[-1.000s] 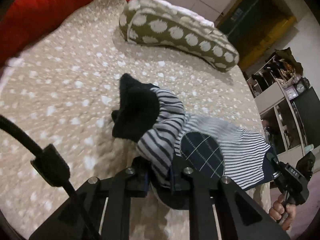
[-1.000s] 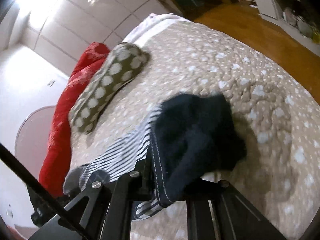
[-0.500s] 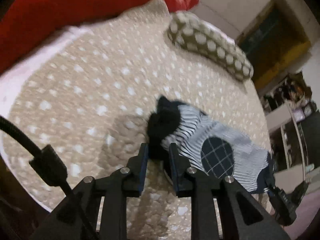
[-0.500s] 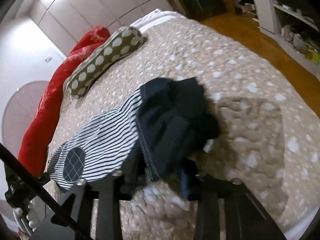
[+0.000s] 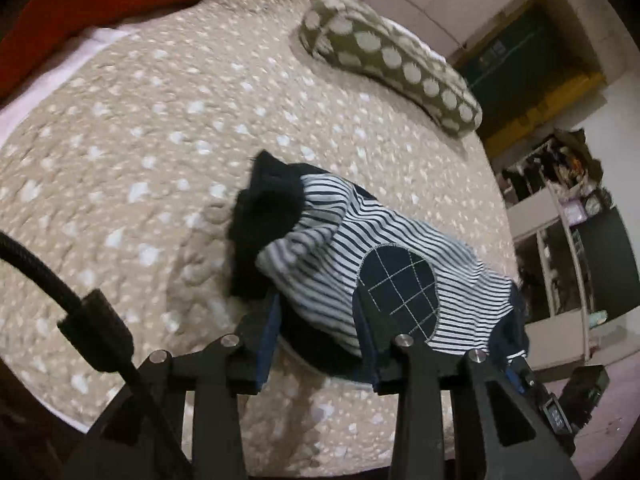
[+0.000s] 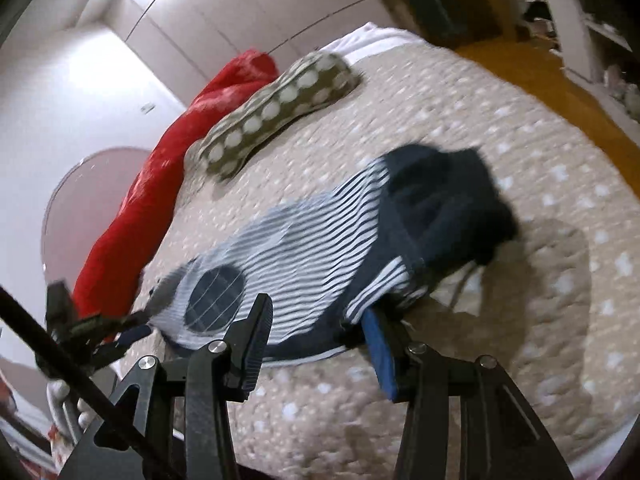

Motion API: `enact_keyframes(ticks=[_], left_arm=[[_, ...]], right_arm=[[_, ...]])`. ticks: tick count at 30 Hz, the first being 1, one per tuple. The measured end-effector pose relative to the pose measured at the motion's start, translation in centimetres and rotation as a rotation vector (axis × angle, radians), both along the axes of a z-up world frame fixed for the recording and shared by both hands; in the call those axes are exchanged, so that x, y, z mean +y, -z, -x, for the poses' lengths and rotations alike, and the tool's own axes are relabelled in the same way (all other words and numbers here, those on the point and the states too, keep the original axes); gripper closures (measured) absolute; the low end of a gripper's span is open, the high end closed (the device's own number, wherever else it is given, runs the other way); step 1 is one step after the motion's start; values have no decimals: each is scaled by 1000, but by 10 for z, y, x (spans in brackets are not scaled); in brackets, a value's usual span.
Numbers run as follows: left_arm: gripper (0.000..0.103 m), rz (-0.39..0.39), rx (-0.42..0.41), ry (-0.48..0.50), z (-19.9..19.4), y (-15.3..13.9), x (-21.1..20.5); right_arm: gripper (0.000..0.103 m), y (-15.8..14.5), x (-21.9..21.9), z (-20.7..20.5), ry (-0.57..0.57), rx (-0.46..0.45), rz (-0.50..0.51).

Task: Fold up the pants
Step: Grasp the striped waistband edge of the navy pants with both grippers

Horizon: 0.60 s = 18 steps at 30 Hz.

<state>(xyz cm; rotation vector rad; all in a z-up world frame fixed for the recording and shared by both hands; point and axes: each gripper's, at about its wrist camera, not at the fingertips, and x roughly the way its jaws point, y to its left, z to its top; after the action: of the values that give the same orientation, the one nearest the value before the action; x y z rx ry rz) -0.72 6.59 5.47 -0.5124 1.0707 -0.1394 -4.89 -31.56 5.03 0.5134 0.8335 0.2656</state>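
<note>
Striped navy-and-white pants (image 5: 360,248) (image 6: 304,248) with a checked navy patch (image 5: 396,284) (image 6: 216,300) lie stretched across the beige dotted quilt (image 5: 140,160). Their dark navy end (image 5: 268,216) (image 6: 440,204) is bunched up. My left gripper (image 5: 316,320) sits at the near edge of the pants, jaws opening, with loose cloth between the fingers and draped over the right one. At the other end my right gripper (image 6: 316,308) has its jaws opening too. The pants' edge lies between its fingers, unpinched. Each view shows the other gripper at the far end (image 5: 560,408) (image 6: 136,322).
An olive pillow with white dots (image 5: 392,60) (image 6: 276,100) and a red blanket (image 5: 120,0) (image 6: 160,184) lie along the far side of the bed. Shelves (image 5: 560,220) and a wooden floor (image 6: 540,76) are beyond the bed's edge.
A second ago both grippers were shut on the pants, which hung bunched. The pants now lie spread flat on the quilt, and both sets of jaws have come apart.
</note>
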Motion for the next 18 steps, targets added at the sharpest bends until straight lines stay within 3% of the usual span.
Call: enact_keyframes(ticks=[1,2,4,10,18], left_arm=[[75,-13,10,7,-7,3,-4],[87,-15,20,11,-11,5,-6],[97,-14,41,8,-19,8,-8],[97,-48,-19,16,-3,-16,-16],[97,21,-42,28,-2,-33,-13]], right_arm=[[54,0,6,0,-6,3,10],[54,0,9,0,-16,6,18],[54,0,12,2,-28,16,17],[54,-11,21,4,-101,-18,20],[52,-16,96,3,-328,-84,185]])
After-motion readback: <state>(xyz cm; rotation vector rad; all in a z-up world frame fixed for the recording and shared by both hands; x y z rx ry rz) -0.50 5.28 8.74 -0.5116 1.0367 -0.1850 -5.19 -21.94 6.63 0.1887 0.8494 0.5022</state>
